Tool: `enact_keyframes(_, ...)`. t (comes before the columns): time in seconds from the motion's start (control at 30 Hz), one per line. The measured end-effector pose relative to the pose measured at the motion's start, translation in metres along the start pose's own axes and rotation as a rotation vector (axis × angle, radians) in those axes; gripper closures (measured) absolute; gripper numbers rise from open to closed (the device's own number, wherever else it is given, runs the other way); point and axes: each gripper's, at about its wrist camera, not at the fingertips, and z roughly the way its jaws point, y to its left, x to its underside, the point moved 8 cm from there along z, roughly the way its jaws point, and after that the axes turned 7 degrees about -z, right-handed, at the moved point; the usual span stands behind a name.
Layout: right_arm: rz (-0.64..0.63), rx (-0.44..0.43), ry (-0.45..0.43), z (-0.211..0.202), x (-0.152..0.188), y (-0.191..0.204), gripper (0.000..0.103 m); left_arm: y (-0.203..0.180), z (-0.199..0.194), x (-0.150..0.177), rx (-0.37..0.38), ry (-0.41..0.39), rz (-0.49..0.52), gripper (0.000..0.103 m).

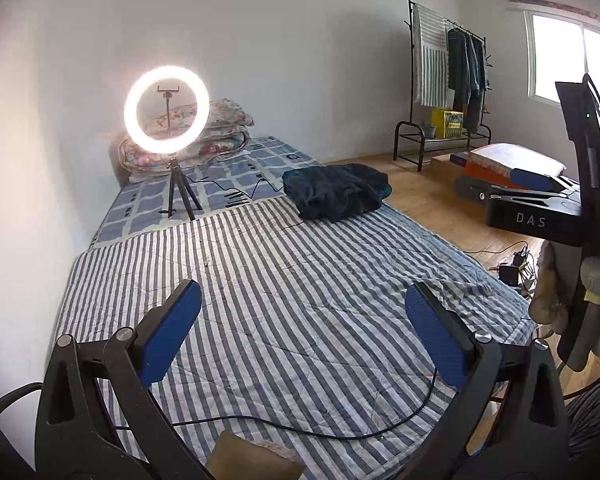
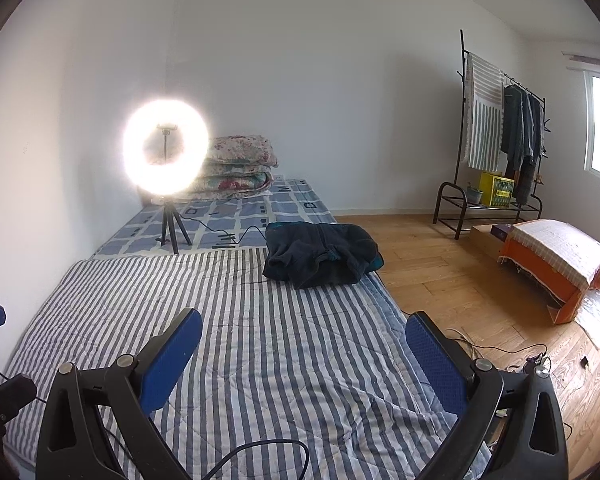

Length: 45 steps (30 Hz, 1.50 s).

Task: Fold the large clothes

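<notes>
Left gripper [image 1: 302,334] jaws spread wide, empty, right gripper [image 2: 304,354] likewise, both angled downward

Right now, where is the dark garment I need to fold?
In both wrist views the dark garment lies crumpled on the far right part of the striped quilt, by its floor-side edge, right of the ring light. Neither open gripper touches it.

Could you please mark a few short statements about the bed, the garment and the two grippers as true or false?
1. The dark garment lies crumpled on the striped quilt. True.
2. The left gripper is shut on the garment. False: it is open and empty.
3. The ring light is switched on. True.
4. The right gripper is open. True.
5. The floral bedding is stacked on the wooden floor. False: it sits on the bed by the wall.
</notes>
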Motion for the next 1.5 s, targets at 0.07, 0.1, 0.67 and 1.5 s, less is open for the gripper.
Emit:
enact_keyframes(0.07, 0.009, -0.001, 0.005, 0.001, 0.001, -0.002, 0.000, 0.001, 0.000, 0.000, 0.000, -0.002, -0.001, 0.000)
enact_keyframes(0.1, 0.013, -0.002, 0.007, 0.002, 0.002, -0.003, 0.000, 0.002, -0.001, 0.000, 0.000, -0.004, -0.003, 0.000)
enact_keyframes(0.67, -0.001, 0.009, 0.003, 0.002, 0.001, -0.007, 0.000, -0.001, -0.008, -0.001, 0.008, -0.029, 0.017, 0.000)
enact_keyframes(1.5, 0.013, 0.005, 0.002, 0.000, 0.002, -0.010, 0.000, -0.014, -0.006, 0.007, 0.022, -0.009, 0.029, 0.000)
